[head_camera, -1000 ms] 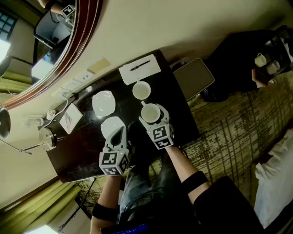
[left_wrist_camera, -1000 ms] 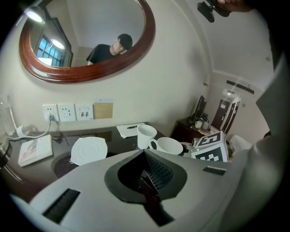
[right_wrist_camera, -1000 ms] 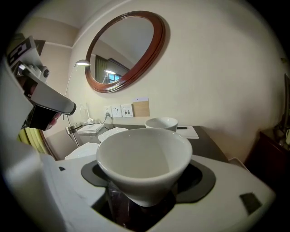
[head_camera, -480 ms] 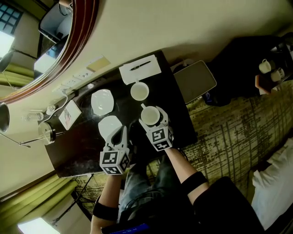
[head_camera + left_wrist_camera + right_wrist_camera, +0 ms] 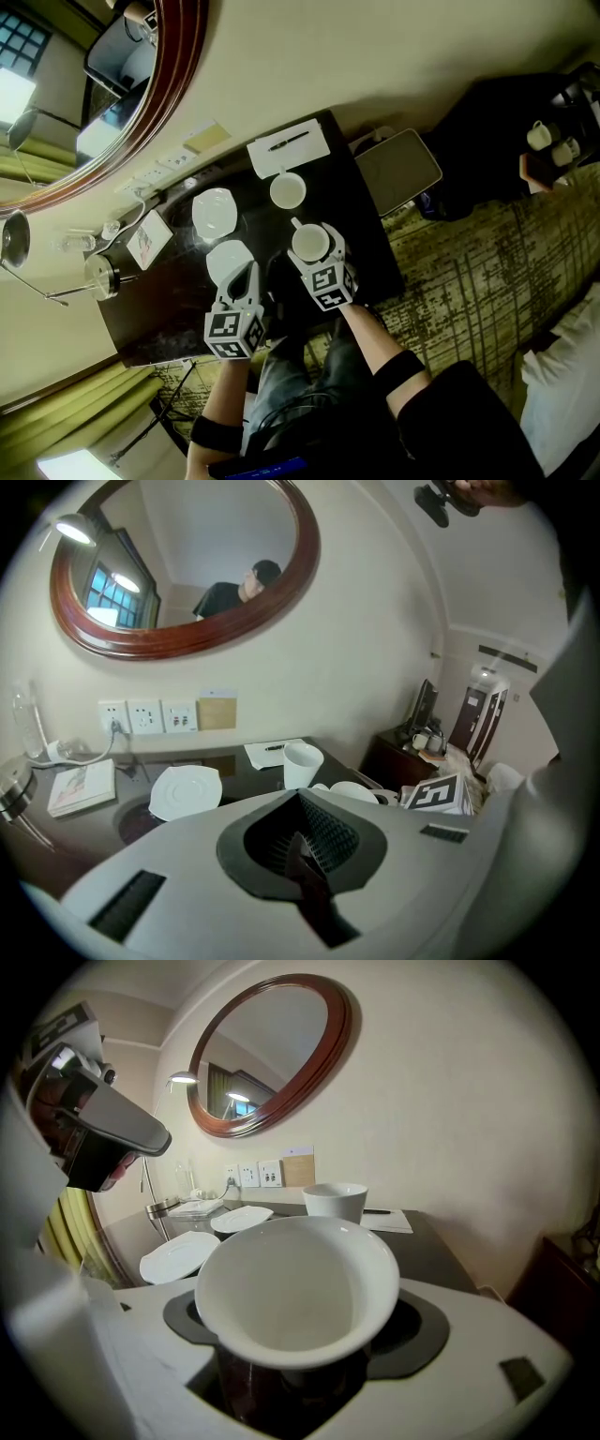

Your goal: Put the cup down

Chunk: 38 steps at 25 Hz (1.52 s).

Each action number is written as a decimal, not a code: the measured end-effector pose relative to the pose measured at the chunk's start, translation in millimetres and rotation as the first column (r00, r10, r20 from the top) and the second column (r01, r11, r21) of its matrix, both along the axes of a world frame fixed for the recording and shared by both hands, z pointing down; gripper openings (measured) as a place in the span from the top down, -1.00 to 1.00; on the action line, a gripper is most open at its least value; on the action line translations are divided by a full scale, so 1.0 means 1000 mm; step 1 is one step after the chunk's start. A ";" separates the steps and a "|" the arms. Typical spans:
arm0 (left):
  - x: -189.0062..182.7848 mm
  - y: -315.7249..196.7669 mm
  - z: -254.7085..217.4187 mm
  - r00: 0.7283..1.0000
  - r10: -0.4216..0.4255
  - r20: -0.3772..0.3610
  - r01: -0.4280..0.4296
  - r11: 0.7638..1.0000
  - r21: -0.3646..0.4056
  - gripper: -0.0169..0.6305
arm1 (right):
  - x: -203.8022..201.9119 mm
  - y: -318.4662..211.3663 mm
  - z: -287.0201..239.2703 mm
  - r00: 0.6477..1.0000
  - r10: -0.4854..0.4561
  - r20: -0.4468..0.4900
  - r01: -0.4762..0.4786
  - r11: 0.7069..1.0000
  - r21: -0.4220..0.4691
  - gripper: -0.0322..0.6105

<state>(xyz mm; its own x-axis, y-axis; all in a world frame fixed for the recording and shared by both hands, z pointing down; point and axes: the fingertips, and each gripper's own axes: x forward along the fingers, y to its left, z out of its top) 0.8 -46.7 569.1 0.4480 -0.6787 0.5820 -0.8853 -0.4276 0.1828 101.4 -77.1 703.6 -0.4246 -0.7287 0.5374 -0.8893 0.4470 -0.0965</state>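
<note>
My right tongs [image 5: 312, 251] just opening around the cup [image 5: 309, 242] near the desk's [image 5: 366, 234] front edge, open desktop to its right, my left tongs [image 5: 243, 278] closed over a saucer [image 5: 225, 257]

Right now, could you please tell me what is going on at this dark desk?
A person works over the dark wooden desk with a handheld gripper in each hand. The right gripper has a white ceramic cup between its jaws. They have just been opening and stand wide around it, so the cup seems to be being let go. The left gripper is shut and empty, by a white saucer. A second white cup and another saucer sit further back.
</note>
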 end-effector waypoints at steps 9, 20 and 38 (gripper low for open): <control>-0.007 0.009 -0.018 1.000 0.021 -0.010 -0.021 0.999 0.024 0.98 | 0.005 0.005 -0.022 1.000 0.008 -0.013 -0.008 1.000 0.003 -0.57; -0.048 0.008 -0.065 1.000 0.010 -0.030 -0.008 0.996 0.088 0.98 | -0.010 0.019 -0.116 0.999 -0.018 -0.037 0.019 1.000 0.012 -0.54; -0.167 0.027 -0.085 0.997 -0.076 -0.033 0.080 0.988 0.129 0.99 | -0.101 0.033 -0.190 0.994 -0.103 -0.043 0.106 0.993 0.053 0.65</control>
